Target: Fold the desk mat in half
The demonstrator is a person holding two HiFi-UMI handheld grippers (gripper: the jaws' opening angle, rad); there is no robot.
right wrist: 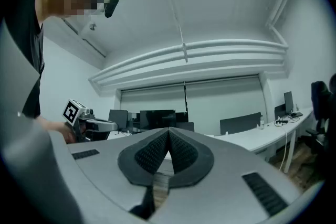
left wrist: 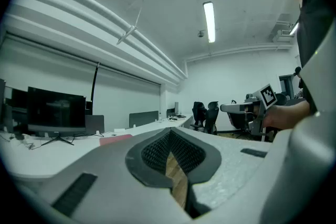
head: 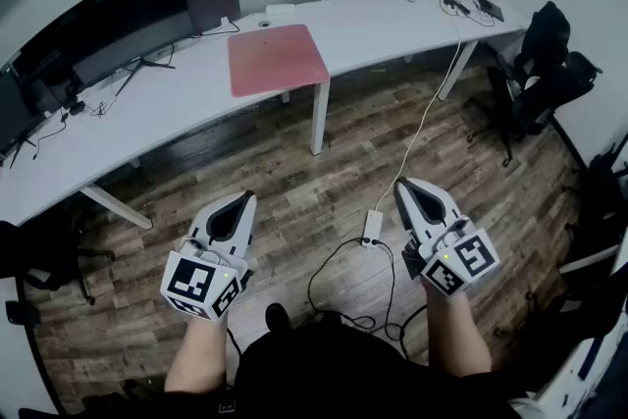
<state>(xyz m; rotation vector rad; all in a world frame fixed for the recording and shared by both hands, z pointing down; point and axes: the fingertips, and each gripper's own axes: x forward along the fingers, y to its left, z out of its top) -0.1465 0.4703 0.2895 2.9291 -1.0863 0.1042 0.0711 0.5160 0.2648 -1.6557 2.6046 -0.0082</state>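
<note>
Red and flat, the desk mat [head: 278, 59] lies fully spread on the long white bench [head: 412, 15]. Its near edge runs close to the bench's front edge, and no corner is lifted. A dark laptop [head: 211, 5] stands just behind its far left corner, and monitors [head: 108, 44] line the bench further to the left. A white cable [head: 422, 123] drops from the bench to a power strip [head: 372, 227] on the wooden floor [head: 294, 162].

Well short of all this, the left tongs [head: 238, 201] and the right tongs [head: 404, 183] are held level over the floor, side by side and pointing towards the bench. Each pair is closed with the pads together. Nothing sits between them, and only a sliver of floor shows through the gap below the pads.

By my reading the fold has not begun, and this is the approach. The next move probably calls for stepping up to the bench and opening both tongs. Each could then take one corner of the same edge, and that edge would be lifted and carried across to the opposite one. A thin mat lying flush may be awkward to get a jaw under. The near edge, so close to the bench's lip, looks the easiest place to catch it.
</note>
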